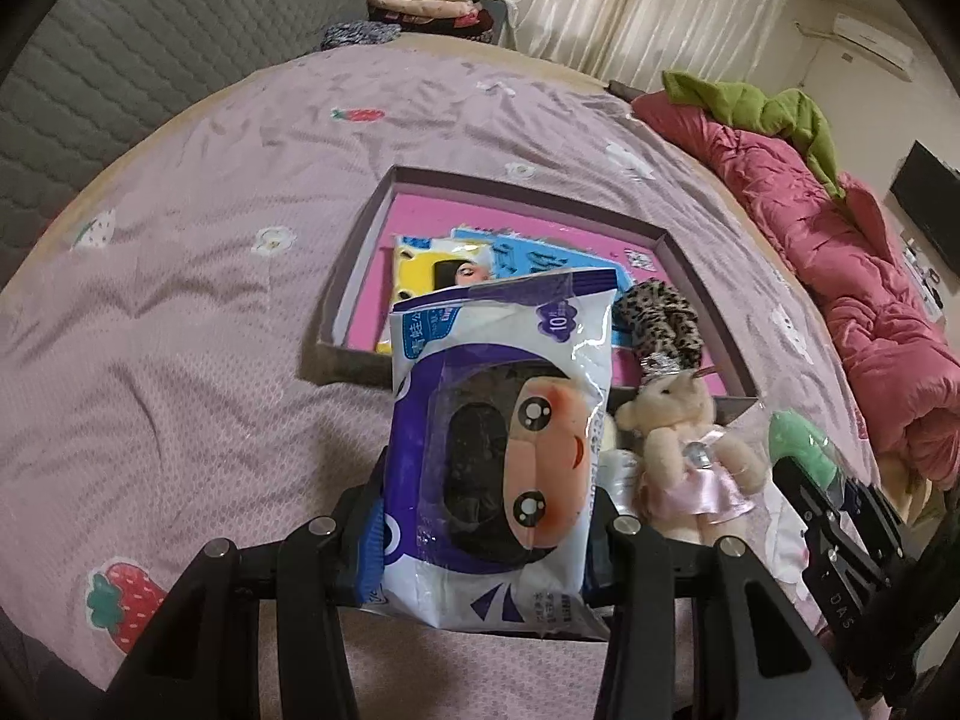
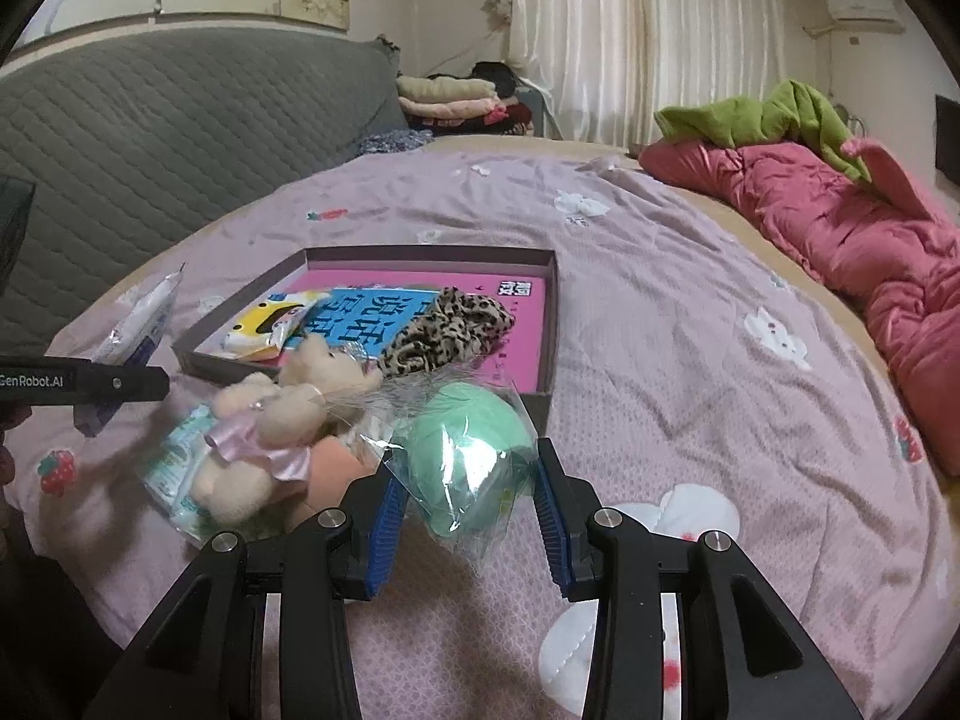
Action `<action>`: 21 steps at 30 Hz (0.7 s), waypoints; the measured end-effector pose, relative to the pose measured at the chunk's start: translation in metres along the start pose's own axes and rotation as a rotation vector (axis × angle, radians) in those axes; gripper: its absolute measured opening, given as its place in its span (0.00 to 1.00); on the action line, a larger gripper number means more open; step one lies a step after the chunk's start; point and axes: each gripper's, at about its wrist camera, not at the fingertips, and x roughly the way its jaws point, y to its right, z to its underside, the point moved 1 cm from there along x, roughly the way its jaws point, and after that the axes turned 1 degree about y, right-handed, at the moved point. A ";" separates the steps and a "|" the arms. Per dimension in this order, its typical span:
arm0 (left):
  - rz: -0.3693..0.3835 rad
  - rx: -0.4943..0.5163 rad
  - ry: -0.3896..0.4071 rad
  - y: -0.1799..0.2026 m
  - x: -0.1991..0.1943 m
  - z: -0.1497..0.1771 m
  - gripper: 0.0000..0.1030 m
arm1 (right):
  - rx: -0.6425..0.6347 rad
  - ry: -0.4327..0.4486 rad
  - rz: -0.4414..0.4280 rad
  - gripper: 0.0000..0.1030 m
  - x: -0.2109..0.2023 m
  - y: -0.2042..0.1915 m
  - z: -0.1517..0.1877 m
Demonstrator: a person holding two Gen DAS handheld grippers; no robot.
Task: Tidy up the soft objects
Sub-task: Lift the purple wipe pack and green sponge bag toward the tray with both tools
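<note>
My left gripper (image 1: 489, 516) is shut on a blue-and-white wet-wipe pack (image 1: 498, 450) with a cartoon face, held above the bed just short of the shallow box (image 1: 690, 264). The pack shows edge-on in the right wrist view (image 2: 141, 330). My right gripper (image 2: 468, 504) is open around a mint-green soft object in clear wrap (image 2: 468, 450), lying on the bed by the box's near edge (image 2: 555, 300). A beige teddy bear in a pink dress (image 1: 690, 450) (image 2: 270, 420) lies between the grippers. A leopard-print scrunchie (image 1: 660, 318) (image 2: 450, 324) lies in the box.
The box has a pink bottom and holds a blue booklet (image 2: 360, 312) and a yellow packet (image 2: 264, 324). A red quilt (image 2: 840, 222) with a green cloth (image 2: 768, 114) lies at the right. A grey padded headboard (image 2: 150, 120) and folded clothes (image 2: 450, 96) stand behind the bed.
</note>
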 end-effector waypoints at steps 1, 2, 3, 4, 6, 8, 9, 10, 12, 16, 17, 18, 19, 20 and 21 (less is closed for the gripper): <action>-0.003 0.011 0.003 0.002 -0.001 0.000 0.46 | 0.004 0.004 -0.003 0.40 -0.002 -0.001 -0.004; -0.004 0.019 0.005 0.004 -0.002 0.000 0.46 | 0.003 0.007 0.002 0.40 -0.003 -0.003 -0.007; -0.002 0.021 0.006 0.006 -0.003 -0.001 0.46 | 0.003 0.016 0.007 0.40 -0.005 -0.005 -0.011; 0.004 0.023 0.009 0.008 -0.004 -0.001 0.46 | 0.004 0.024 0.001 0.40 -0.007 -0.007 -0.014; 0.003 0.030 0.011 0.010 -0.004 -0.002 0.46 | 0.006 0.037 0.000 0.40 -0.010 -0.010 -0.021; 0.007 0.037 0.015 0.013 -0.005 -0.002 0.46 | 0.002 0.043 -0.001 0.40 -0.011 -0.014 -0.026; 0.009 0.039 0.017 0.015 -0.006 -0.002 0.46 | 0.002 0.045 -0.002 0.40 -0.012 -0.015 -0.027; 0.010 0.041 0.020 0.016 -0.007 -0.002 0.46 | 0.001 0.047 -0.004 0.40 -0.013 -0.018 -0.028; 0.013 0.043 0.028 0.017 -0.010 -0.003 0.46 | -0.002 0.045 -0.008 0.40 -0.012 -0.021 -0.031; 0.012 0.049 0.039 0.019 -0.014 -0.005 0.46 | -0.021 0.053 -0.015 0.40 -0.014 -0.030 -0.035; 0.010 0.050 0.043 0.019 -0.015 -0.005 0.46 | -0.024 0.058 -0.017 0.40 -0.015 -0.032 -0.036; 0.009 0.051 0.046 0.020 -0.016 -0.005 0.46 | -0.024 0.064 -0.020 0.40 -0.016 -0.034 -0.038; 0.007 0.054 0.051 0.020 -0.017 -0.006 0.46 | -0.025 0.067 -0.021 0.40 -0.016 -0.035 -0.040; 0.005 0.053 0.053 0.021 -0.018 -0.007 0.46 | -0.026 0.070 -0.022 0.40 -0.016 -0.037 -0.043; 0.006 0.051 0.057 0.022 -0.018 -0.009 0.46 | -0.025 0.074 -0.024 0.40 -0.017 -0.037 -0.045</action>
